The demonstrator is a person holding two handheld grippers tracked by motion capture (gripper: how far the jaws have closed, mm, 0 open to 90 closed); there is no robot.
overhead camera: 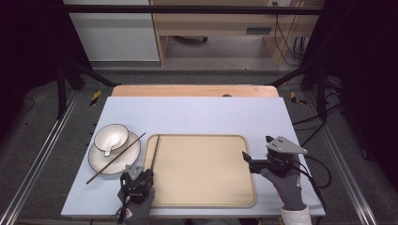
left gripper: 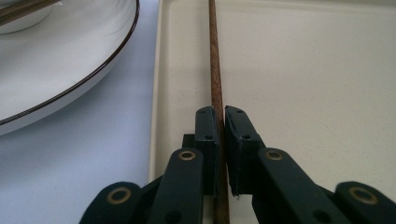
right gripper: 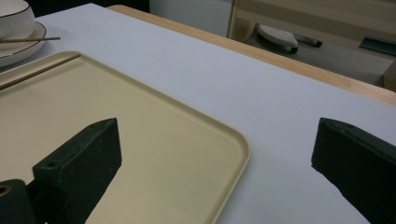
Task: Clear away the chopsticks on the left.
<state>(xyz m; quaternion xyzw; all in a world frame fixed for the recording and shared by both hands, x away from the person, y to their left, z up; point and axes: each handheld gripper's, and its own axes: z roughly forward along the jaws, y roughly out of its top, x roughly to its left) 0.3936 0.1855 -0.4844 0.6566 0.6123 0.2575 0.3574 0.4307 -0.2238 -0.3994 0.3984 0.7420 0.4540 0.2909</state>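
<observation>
A brown chopstick [left gripper: 215, 70] lies along the left inner edge of the beige tray [overhead camera: 202, 187], and my left gripper [left gripper: 221, 122] is shut on its near end. In the high view that gripper [overhead camera: 148, 174] sits at the tray's front left corner. A second chopstick [overhead camera: 115, 158] rests slanted across a white plate [overhead camera: 101, 163] that holds a white bowl [overhead camera: 112, 136] and a spoon [overhead camera: 108, 150]. My right gripper [overhead camera: 256, 147] hangs open at the tray's right edge. One of its fingers [right gripper: 88, 154] is over the tray [right gripper: 140, 121] and the other is over the mat, with nothing between them.
A pale blue mat [overhead camera: 197, 115] covers the table, with a wooden strip [overhead camera: 195, 90] along its far edge. The plate [left gripper: 70, 70] lies just left of the tray rim. Dark frame posts stand at both far corners, and cables trail on the floor to the right.
</observation>
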